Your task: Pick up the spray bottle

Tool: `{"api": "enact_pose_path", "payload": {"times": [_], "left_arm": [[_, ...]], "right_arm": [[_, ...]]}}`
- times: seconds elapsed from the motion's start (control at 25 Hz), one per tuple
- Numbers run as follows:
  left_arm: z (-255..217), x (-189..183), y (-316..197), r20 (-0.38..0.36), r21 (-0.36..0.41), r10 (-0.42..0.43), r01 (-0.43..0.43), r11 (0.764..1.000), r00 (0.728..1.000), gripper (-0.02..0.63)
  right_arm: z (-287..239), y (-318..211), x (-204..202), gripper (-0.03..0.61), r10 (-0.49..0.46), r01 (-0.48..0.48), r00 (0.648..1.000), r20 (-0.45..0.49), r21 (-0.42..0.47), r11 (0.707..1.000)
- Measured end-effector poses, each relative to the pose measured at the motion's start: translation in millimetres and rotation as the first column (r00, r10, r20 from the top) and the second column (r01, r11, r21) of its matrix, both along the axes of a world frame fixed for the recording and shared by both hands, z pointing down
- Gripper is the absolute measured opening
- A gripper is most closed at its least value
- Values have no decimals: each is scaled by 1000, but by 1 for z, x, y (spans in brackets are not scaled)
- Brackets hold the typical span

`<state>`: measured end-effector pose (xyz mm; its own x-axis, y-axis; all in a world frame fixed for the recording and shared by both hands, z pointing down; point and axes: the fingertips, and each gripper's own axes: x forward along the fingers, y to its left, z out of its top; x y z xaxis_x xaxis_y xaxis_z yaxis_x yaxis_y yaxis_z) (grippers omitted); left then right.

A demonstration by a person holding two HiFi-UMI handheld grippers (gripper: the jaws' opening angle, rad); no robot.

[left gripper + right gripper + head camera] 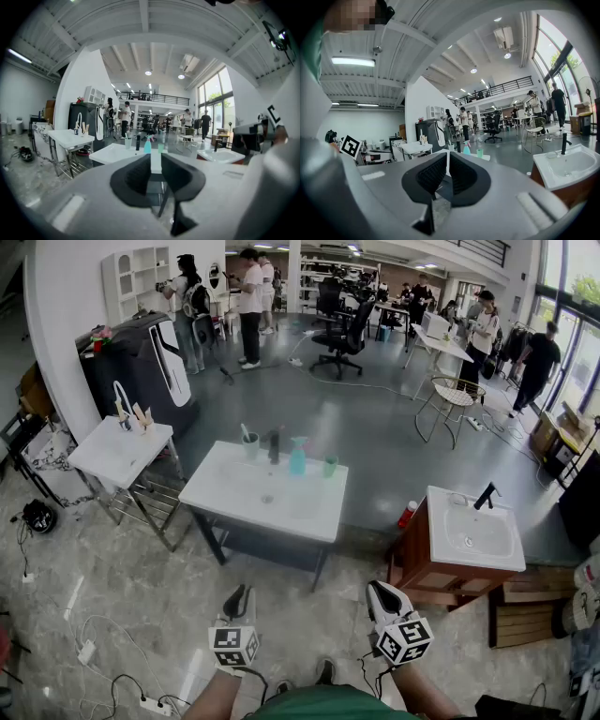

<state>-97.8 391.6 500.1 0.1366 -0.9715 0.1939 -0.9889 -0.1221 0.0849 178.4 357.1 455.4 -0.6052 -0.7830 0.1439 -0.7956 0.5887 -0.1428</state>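
The teal spray bottle stands upright at the back edge of a white sink table, well ahead of both grippers. It shows small and far off over the jaws in the left gripper view and the right gripper view. My left gripper and right gripper hover side by side over the floor, short of the table's near edge, pointing roughly level toward it. Both have their jaws together with nothing between them.
Beside the spray bottle stand a green cup, a black bottle and a cup with a toothbrush. A smaller white table is at left, a wood-cabinet basin at right. Cables and a power strip lie on the floor.
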Motion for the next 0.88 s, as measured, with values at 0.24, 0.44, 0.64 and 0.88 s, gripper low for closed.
{"api": "enact_pose_path", "payload": {"times": [0.24,0.44,0.64,0.88], "left_arm": [[3,1,-6,-13,-3,-17,17,1000,1000,64],[7,9,-17,-24,-8,-22,22,1000,999,64],[-4,20,-36,-14,15,-41,41,999,999,64],[-35,38,-69,8,88,-76,75,993,997,64]], "right_arm": [[3,-3,7,18,-3,3,1000,-4,-4,1000],[4,-16,12,18,-11,11,1000,-7,-3,1000],[3,-39,28,17,2,-1,999,41,-7,1000],[-6,-82,65,18,24,-27,997,74,30,999]]}}
